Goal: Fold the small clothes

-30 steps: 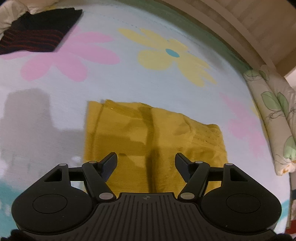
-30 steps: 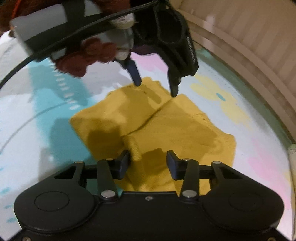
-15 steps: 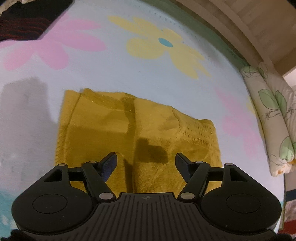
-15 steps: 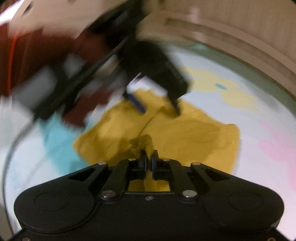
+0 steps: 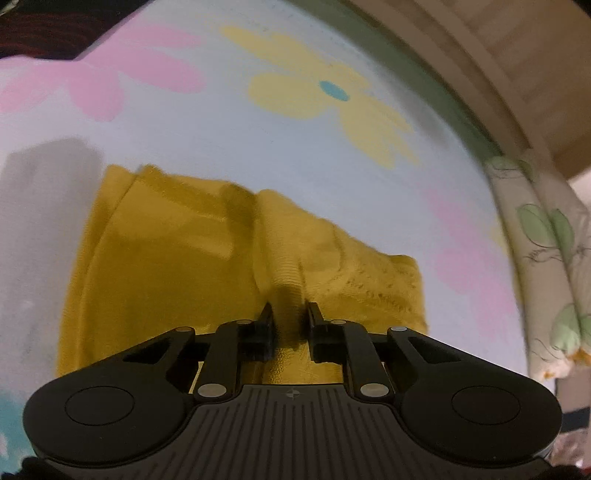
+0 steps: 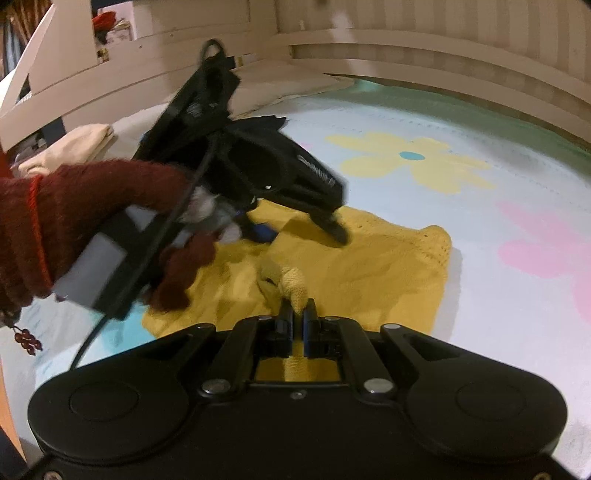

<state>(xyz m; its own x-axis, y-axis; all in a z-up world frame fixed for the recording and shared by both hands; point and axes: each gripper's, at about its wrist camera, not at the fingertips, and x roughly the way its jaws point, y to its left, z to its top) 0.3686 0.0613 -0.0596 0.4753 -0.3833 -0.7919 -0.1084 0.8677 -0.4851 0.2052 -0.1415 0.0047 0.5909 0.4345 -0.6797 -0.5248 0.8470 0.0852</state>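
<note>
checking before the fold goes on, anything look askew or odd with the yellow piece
Nothing is damaged or spilled. The yellow garment lies unevenly: a wrinkled ridge runs down its middle, and the right gripper holds a bunched-up tuft of it raised off the floral sheet. The left gripper is closing around a raised fold.

A pale blue bedsheet (image 5: 229,147) with big pink and yellow flowers covered the bed. A pillow (image 5: 546,258) with green leaf print lay at its right edge, and a dark striped cloth (image 5: 48,33) lay at the far left corner. Behind stood a wooden bed frame (image 6: 424,62), and folded cream fabric (image 6: 70,147) rested near it.
</note>
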